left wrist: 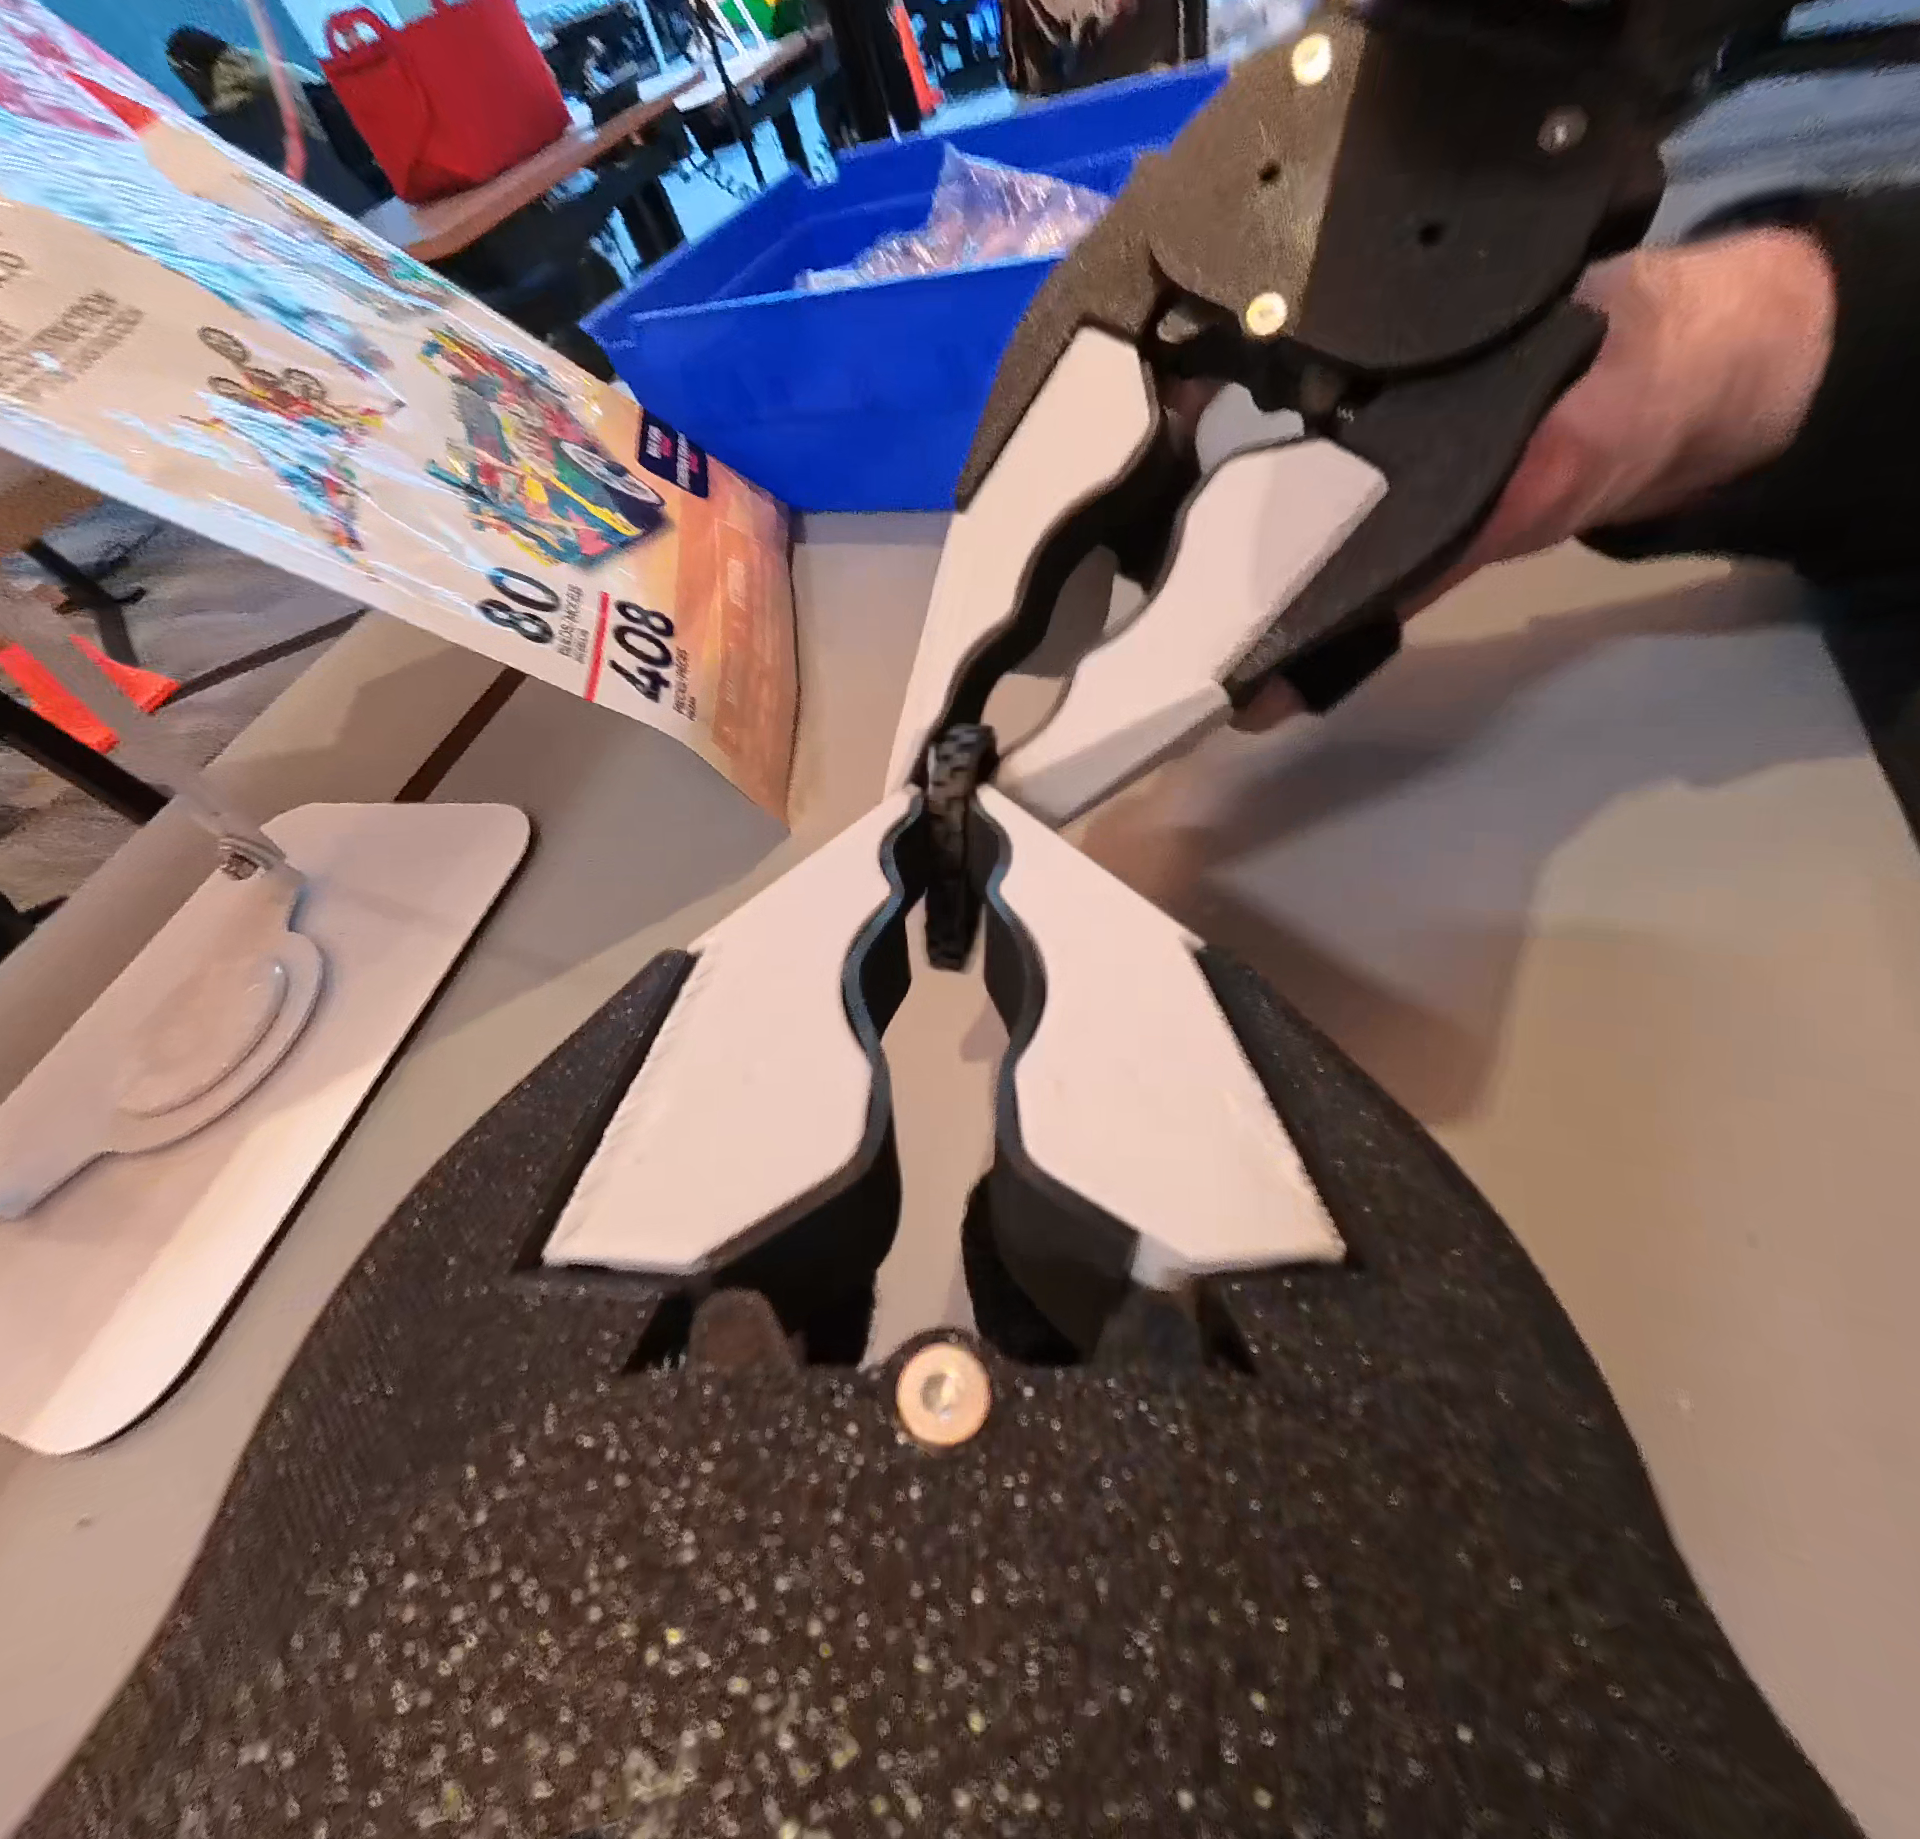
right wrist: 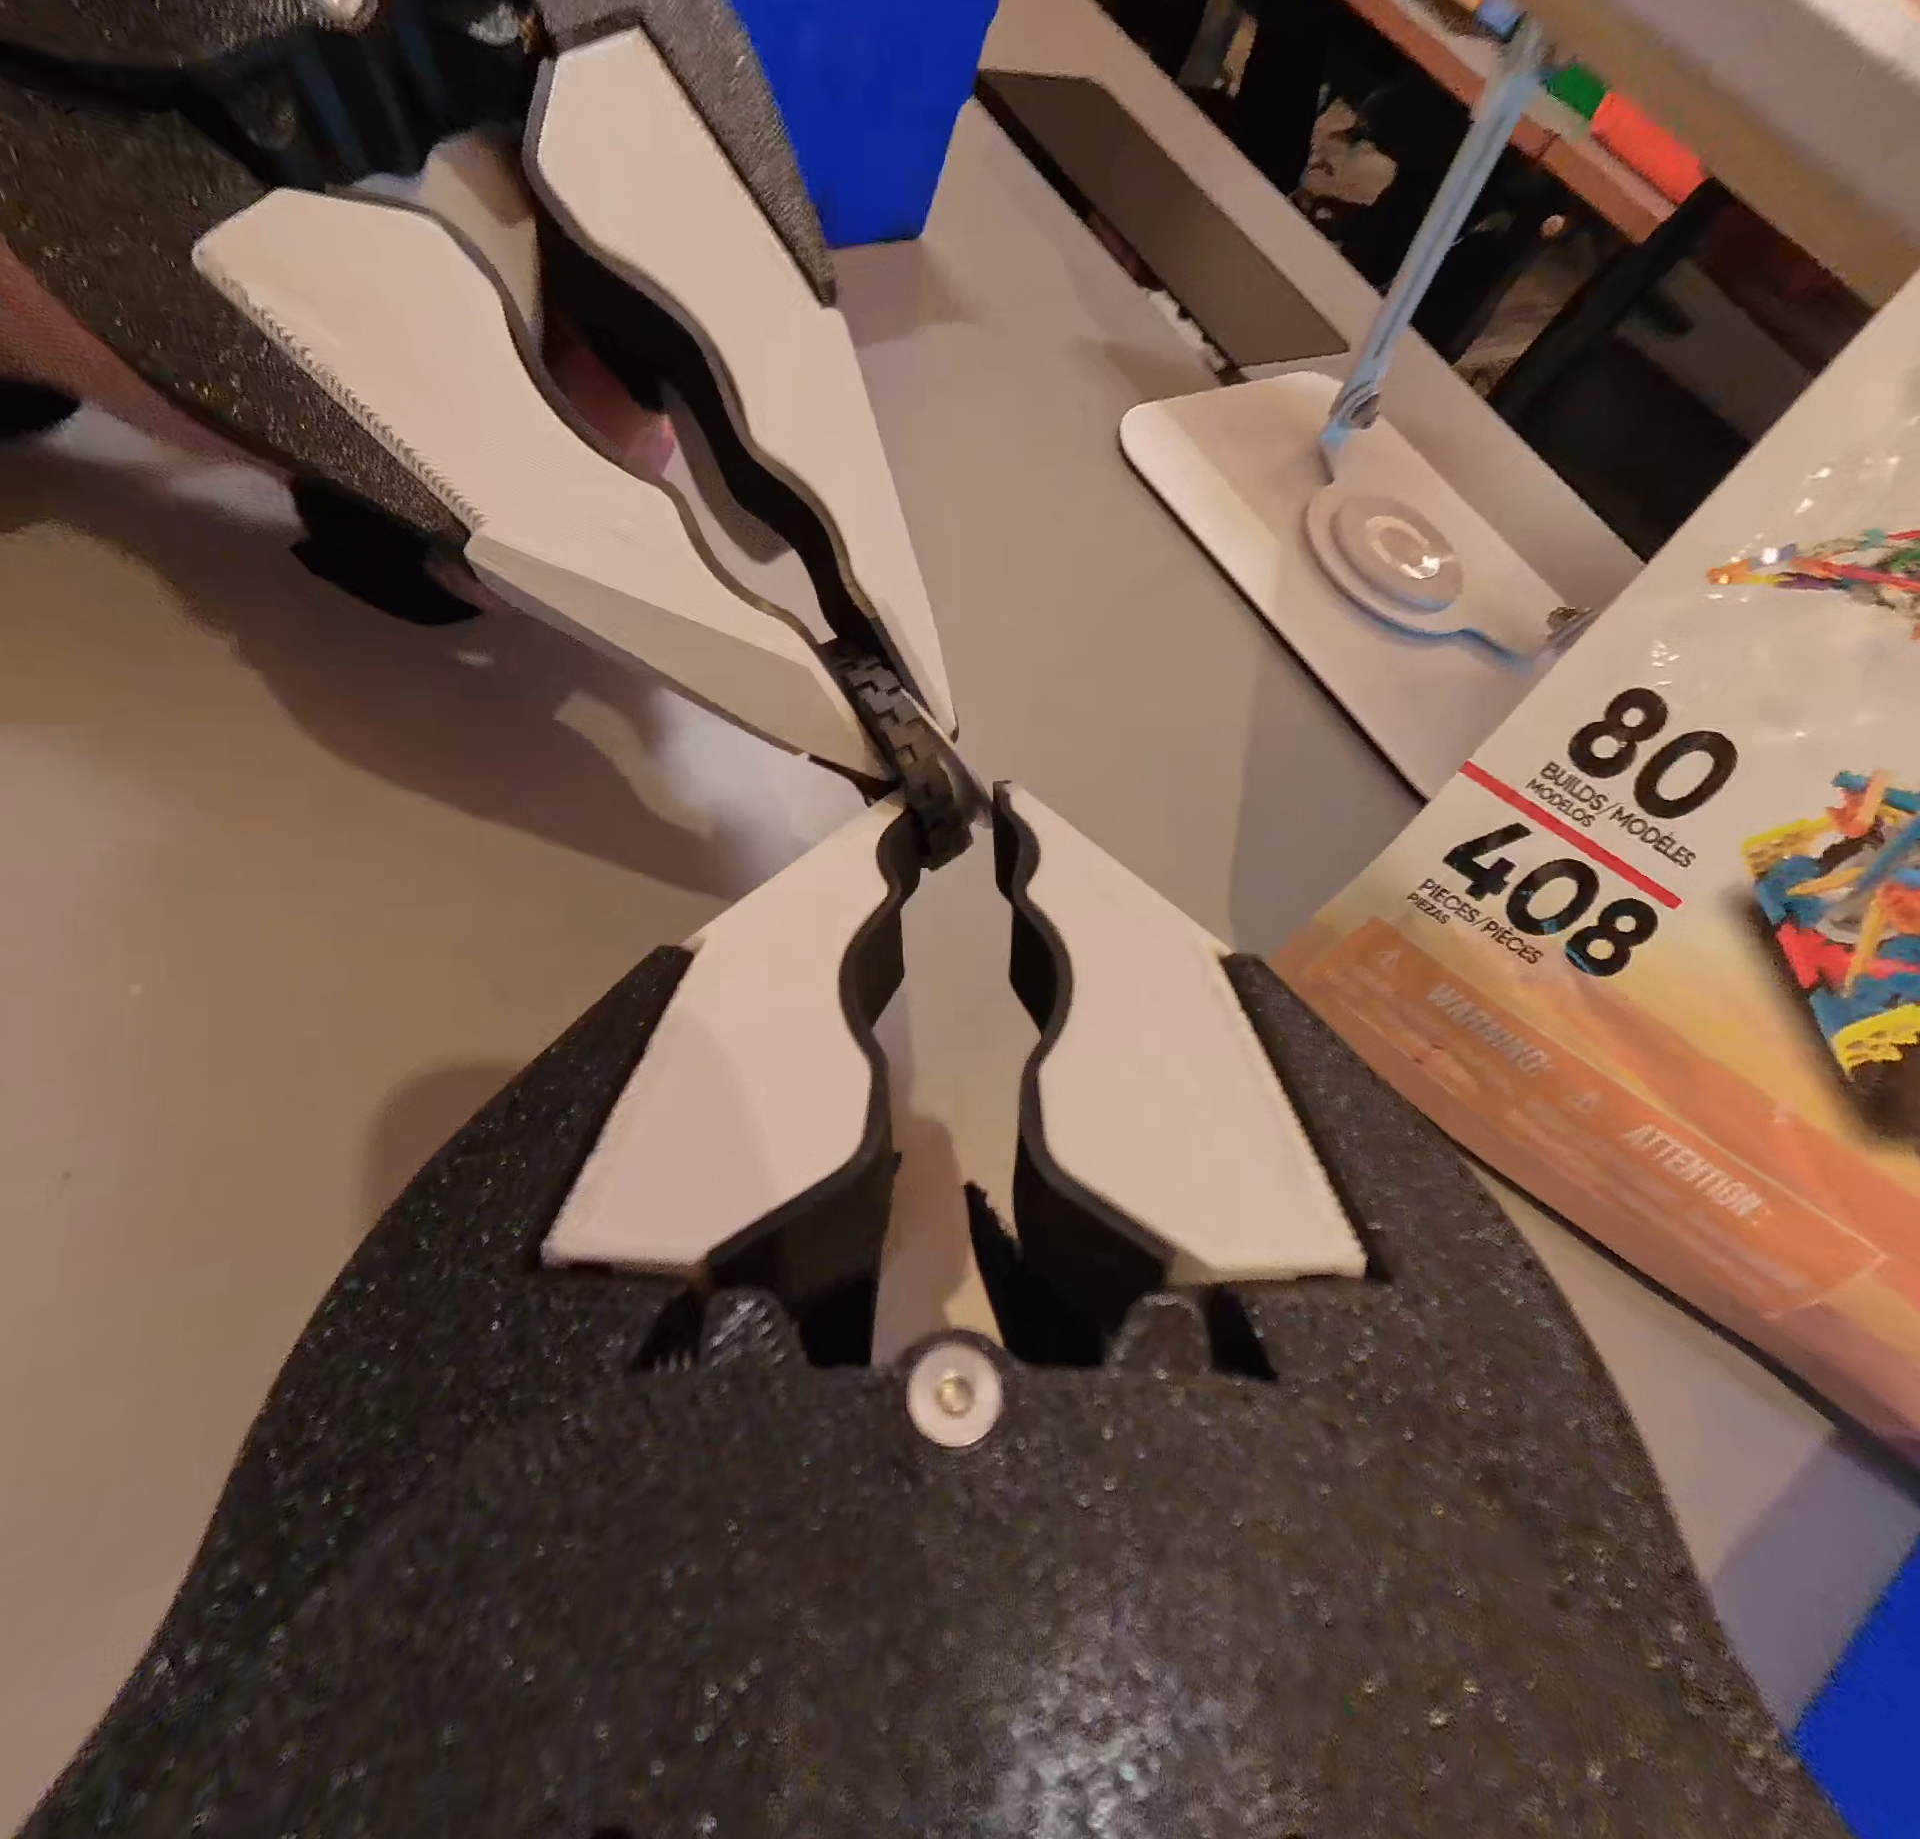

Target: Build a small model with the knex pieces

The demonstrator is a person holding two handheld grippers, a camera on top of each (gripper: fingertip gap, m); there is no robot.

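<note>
Both grippers meet tip to tip over a grey tabletop (left wrist: 1558,854), sharing one small black treaded toy tyre (left wrist: 951,854).

Left gripper (left wrist: 948,823): white fingers drawn in, jaws clamped on the tyre's flanks; tread faces the camera. Right gripper (right wrist: 951,818): jaws slightly apart, the tyre lying against its left fingertip (right wrist: 883,854); whether the other pad touches is hard to tell from this angle.

The tyre is held in the air, off the table.

Handling, as a judgement: the tyre looks light, rubbery, slightly yielding; the tread should resist slipping. It is best pinched across the flat sidewalls, near the middle.

Around: glossy printed cardboard toy box (right wrist: 1662,906) just beside the grippers, white flat-based stand (left wrist: 260,1062) near it, blue plastic bin (left wrist: 831,366) behind.
</note>
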